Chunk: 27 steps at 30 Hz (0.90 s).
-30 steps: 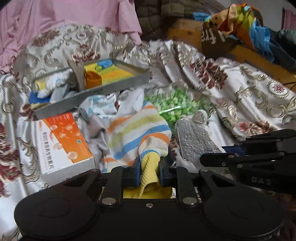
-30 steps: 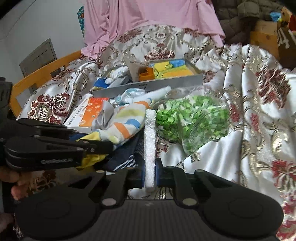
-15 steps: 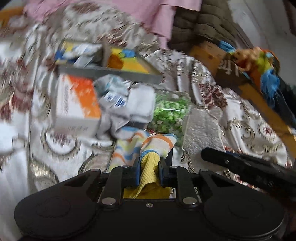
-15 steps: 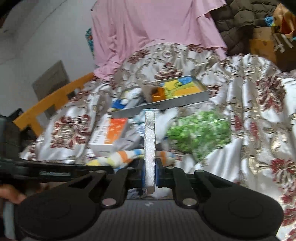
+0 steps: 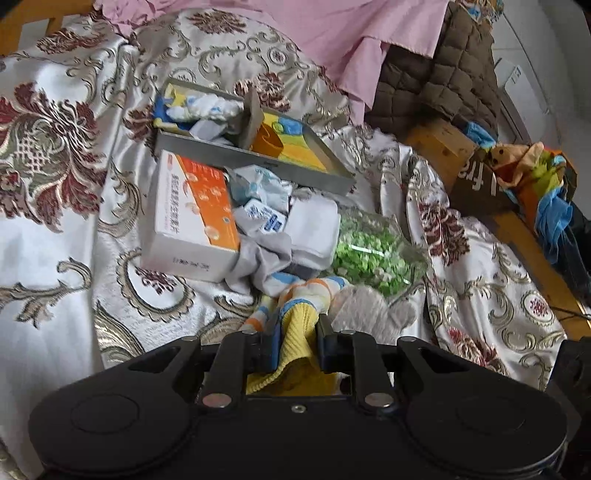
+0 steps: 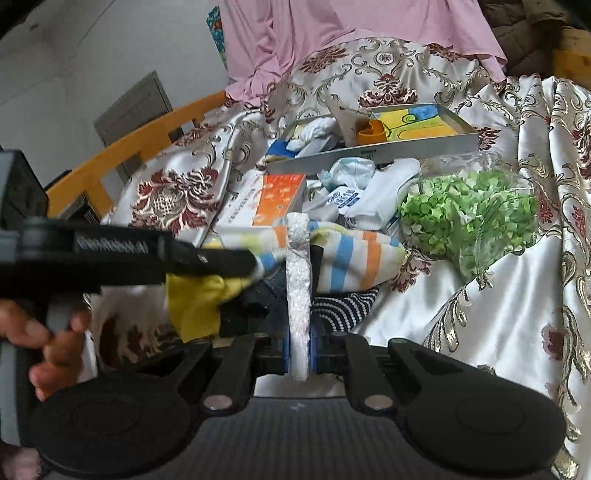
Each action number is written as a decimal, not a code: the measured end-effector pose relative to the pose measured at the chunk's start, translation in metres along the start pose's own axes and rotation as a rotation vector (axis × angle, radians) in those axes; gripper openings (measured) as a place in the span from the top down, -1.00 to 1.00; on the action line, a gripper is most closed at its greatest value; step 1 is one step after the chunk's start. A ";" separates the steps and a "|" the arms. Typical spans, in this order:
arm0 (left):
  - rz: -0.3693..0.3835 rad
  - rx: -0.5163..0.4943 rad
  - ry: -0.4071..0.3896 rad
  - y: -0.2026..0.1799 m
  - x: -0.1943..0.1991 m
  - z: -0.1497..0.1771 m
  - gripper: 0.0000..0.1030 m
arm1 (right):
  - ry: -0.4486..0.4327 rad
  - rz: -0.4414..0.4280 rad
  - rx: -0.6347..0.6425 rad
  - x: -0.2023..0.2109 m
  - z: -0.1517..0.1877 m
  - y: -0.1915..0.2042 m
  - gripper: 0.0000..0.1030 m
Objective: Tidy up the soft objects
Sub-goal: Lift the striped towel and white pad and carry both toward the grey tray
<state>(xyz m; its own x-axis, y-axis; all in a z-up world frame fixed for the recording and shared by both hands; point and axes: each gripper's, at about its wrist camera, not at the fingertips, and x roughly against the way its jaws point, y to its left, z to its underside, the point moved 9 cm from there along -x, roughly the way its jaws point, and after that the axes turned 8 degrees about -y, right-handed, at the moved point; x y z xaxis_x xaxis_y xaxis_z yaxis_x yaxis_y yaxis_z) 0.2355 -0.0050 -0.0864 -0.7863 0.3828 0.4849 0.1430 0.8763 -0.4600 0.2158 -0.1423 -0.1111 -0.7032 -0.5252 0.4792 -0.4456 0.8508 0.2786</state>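
A shiny cream bedspread with gold scrolls and dark red flowers (image 5: 74, 221) covers the bed, with a pink cloth (image 6: 332, 33) draped at its far end and an orange wooden bed rail (image 6: 122, 147) along one side. On the spread sits a shallow grey metal tray (image 5: 258, 158) split by a cardboard divider: one compartment holds white and blue crumpled soft packets (image 5: 207, 109), the other an orange heart-shaped cup (image 6: 371, 132) on a yellow and blue liner. Just beside the tray's near wall lies a white and orange cardboard box (image 5: 195, 218), then a heap of white and grey socks (image 5: 295, 229), and a clear plastic bag filled with small green pieces (image 6: 469, 218).

The left gripper (image 5: 297, 338) has its fingers clamped on the yellow ribbed cuff of a striped sock in white, orange, blue and yellow (image 5: 299, 314), which trails forward onto the spread. The right gripper (image 6: 298, 345) pinches a flat white foam sheet (image 6: 298, 280) seen edge-on, standing upright in front of the sock.
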 end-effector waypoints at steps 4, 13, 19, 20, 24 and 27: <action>-0.012 -0.001 -0.038 0.002 0.008 -0.008 0.60 | 0.009 0.022 -0.001 -0.002 0.003 -0.004 0.78; -0.017 -0.093 -0.096 -0.009 0.020 -0.025 0.62 | -0.064 0.042 0.002 0.015 -0.011 -0.007 0.78; 0.004 -0.190 -0.133 -0.028 0.031 -0.052 0.69 | -0.143 0.055 0.017 0.026 -0.028 -0.007 0.78; 0.006 -0.212 -0.132 -0.031 0.031 -0.054 0.71 | -0.153 0.055 0.013 0.028 -0.030 -0.007 0.78; 0.014 -0.287 -0.139 -0.038 0.030 -0.066 0.75 | -0.186 0.054 -0.004 0.034 -0.037 -0.010 0.78; 0.021 -0.312 -0.115 -0.037 0.023 -0.066 0.75 | -0.191 0.052 -0.015 0.034 -0.040 -0.012 0.78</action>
<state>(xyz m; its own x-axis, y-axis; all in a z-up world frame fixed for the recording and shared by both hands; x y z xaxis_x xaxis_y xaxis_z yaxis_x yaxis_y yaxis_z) 0.2513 -0.0092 -0.0093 -0.8416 0.3816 0.3823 0.3230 0.9228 -0.2101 0.2194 -0.1700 -0.0653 -0.8179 -0.4731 0.3275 -0.3986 0.8763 0.2704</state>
